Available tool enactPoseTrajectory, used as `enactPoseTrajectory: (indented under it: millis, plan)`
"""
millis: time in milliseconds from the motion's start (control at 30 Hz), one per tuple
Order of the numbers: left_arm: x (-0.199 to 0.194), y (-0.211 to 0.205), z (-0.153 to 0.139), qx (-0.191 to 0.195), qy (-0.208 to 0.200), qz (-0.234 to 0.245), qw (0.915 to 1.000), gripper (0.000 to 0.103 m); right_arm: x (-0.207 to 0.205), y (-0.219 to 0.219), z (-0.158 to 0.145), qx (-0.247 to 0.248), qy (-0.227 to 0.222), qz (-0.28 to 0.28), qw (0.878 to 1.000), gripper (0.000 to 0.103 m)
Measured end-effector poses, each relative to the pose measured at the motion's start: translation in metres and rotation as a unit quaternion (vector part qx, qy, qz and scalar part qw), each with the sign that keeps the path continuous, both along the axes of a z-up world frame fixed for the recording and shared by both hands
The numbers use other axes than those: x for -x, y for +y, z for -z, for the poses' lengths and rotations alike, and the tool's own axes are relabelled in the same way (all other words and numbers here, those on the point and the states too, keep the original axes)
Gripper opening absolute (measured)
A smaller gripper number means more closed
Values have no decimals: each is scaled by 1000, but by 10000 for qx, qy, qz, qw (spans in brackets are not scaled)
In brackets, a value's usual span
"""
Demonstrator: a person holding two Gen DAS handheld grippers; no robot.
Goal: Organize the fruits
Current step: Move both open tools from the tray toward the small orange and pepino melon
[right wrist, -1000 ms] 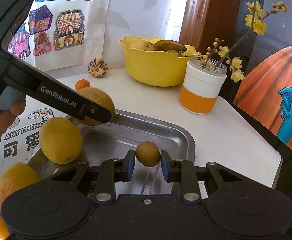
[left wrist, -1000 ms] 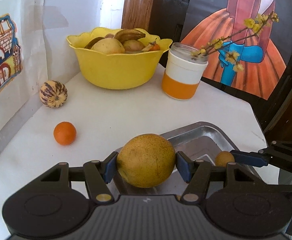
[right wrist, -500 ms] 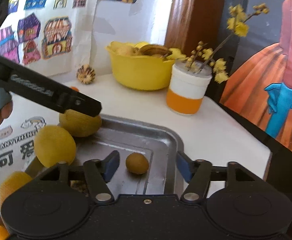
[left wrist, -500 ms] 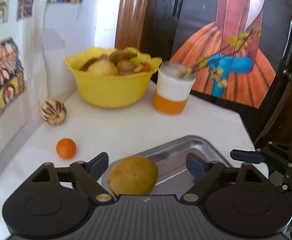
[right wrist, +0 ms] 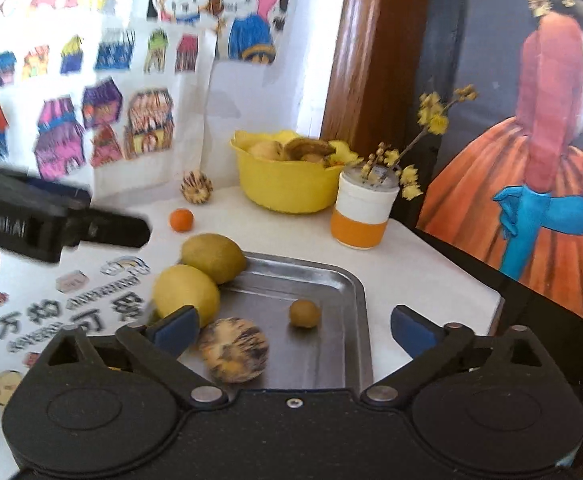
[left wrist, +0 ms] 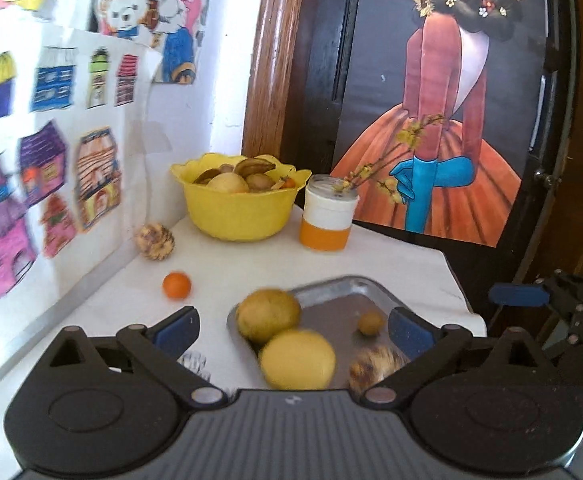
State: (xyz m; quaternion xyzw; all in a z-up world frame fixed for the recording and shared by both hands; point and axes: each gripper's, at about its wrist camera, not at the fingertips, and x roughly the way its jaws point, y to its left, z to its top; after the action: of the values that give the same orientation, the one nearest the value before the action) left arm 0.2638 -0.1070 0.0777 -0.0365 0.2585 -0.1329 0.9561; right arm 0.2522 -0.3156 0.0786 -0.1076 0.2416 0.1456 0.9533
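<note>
Left gripper [left wrist: 293, 330]: jaws apart, empty.
Right gripper [right wrist: 291, 326]: jaws apart, empty.
Tray [right wrist: 351, 284]: shiny metal, holding two smooth yellow pears [right wrist: 213, 252], a striped melon [right wrist: 233, 350], a small round brown fruit [right wrist: 304, 313].

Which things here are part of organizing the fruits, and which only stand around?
Part of the job:
- metal tray with four fruits in it
- small orange on the table
- striped fruit by the wall
- yellow bowl of fruit

Only standing around:
- orange-and-white jar with flower twigs
- drawings on the wall
</note>
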Motion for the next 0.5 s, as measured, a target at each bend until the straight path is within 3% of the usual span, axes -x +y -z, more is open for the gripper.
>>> enactPoseTrajectory:
  millis: [100, 233, 400, 500]
  plan:
    - [30, 11, 6, 190, 151, -30, 9997, 102, 35, 3, -3, -192, -39, -26, 9998, 102]
    - [64, 21, 13, 135, 237, -142, 9995, 102, 74, 10, 1, -218, 7, -73, 9997, 102]
    - [105, 27, 17, -229, 138, -154, 9995, 102, 112, 20, 10, -265, 234, 21, 9994, 102]
    - [122, 27, 23, -510, 305, -74, 9982, 102, 130, 25, 18, -342, 470, 154, 9982, 102]
